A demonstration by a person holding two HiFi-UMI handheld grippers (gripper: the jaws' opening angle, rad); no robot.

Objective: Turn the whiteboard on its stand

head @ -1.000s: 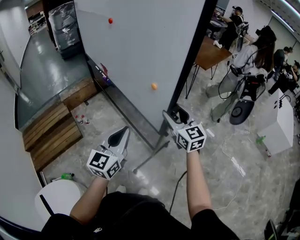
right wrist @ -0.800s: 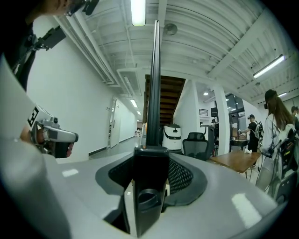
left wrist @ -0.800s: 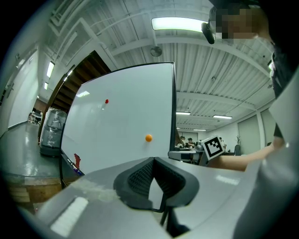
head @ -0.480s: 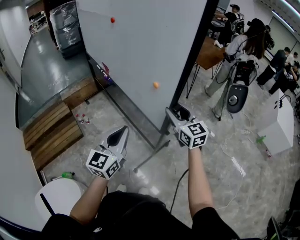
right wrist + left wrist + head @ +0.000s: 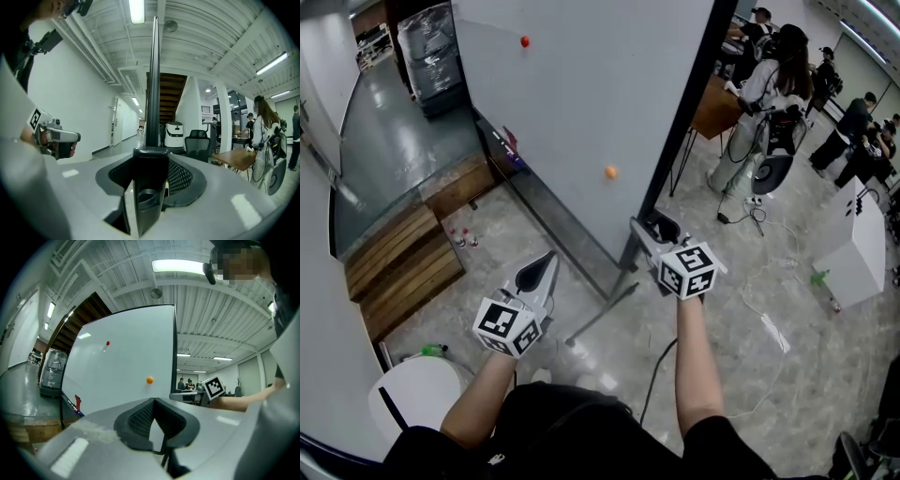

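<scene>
Grey polished floor [image 5: 787, 375] of a large hall; the whiteboard [image 5: 581, 112] stands upright at twelve o'clock; the right gripper [image 5: 652, 228] has its fingers clamped on the board's dark side edge, at five o'clock of the panel; the left gripper [image 5: 546, 262], at seven o'clock, has its fingers pressed together, empty.

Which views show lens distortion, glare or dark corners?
Head view: the wide-angle lens bends straight lines, and the glossy floor carries pale reflections. Left gripper view: the ceiling lamp is blown out. Right gripper view: black corners; the whiteboard, edge-on, is a thin dark strip.
</scene>
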